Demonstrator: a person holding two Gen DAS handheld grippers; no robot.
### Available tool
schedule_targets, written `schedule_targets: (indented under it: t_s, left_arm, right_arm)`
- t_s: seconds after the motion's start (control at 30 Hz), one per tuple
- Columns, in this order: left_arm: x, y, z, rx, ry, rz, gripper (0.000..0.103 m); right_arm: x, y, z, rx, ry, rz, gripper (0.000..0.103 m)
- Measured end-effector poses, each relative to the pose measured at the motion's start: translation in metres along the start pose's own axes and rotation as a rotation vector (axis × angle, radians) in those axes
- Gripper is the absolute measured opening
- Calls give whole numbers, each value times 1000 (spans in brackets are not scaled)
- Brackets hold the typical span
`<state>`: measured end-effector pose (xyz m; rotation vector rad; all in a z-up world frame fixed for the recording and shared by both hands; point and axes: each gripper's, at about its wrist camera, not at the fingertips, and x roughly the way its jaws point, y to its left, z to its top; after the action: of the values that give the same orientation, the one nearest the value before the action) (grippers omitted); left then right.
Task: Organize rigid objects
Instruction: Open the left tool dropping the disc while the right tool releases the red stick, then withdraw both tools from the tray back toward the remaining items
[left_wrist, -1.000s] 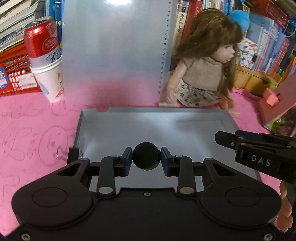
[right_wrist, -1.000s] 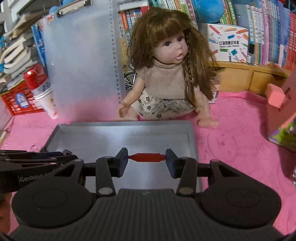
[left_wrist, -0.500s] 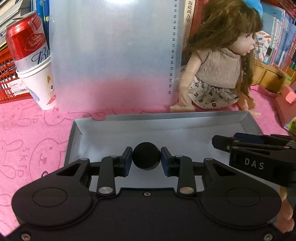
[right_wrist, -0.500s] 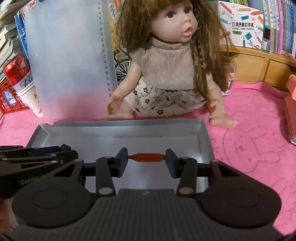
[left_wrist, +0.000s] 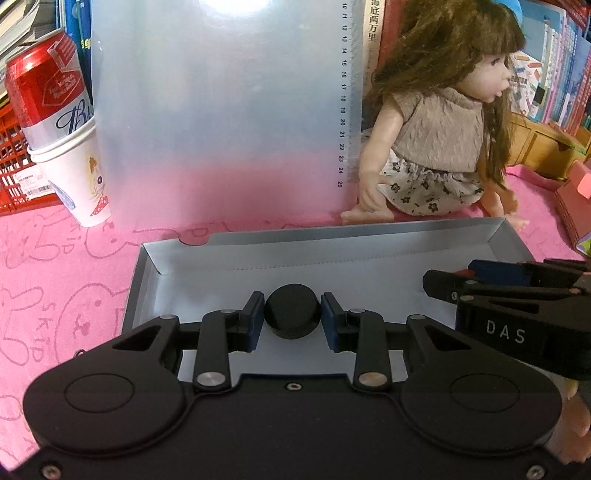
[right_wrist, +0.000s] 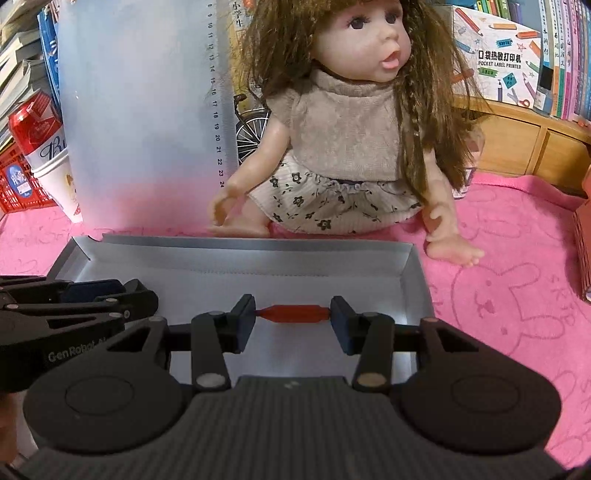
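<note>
My left gripper (left_wrist: 292, 317) clamps a black round cap (left_wrist: 291, 312) by its sides, and my right gripper (right_wrist: 292, 318) pinches a short red piece (right_wrist: 293, 314) end to end, so neither can roll free. I hold both just over the open grey box (right_wrist: 240, 245) on the pink tabletop (right_wrist: 498, 277), judging that is where they belong.
</note>
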<state>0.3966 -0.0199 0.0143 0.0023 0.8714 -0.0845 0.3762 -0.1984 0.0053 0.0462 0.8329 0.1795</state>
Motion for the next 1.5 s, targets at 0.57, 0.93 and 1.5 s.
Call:
schedule_targets:
  t_s: [0.57, 0.93, 1.5]
  left_arm:
    - [-57, 1, -1, -13, -89, 9, 52]
    - [-129, 5, -20, -25, -191, -31, 71]
    - [-213, -2, -81, 1, -277, -86, 78]
  right_arm:
    - [-61, 7, 1, -33, -102, 20, 83]
    - [-136, 27, -15, -130, -205, 23, 91]
    - [-223, 45, -70, -168, -317, 55, 101]
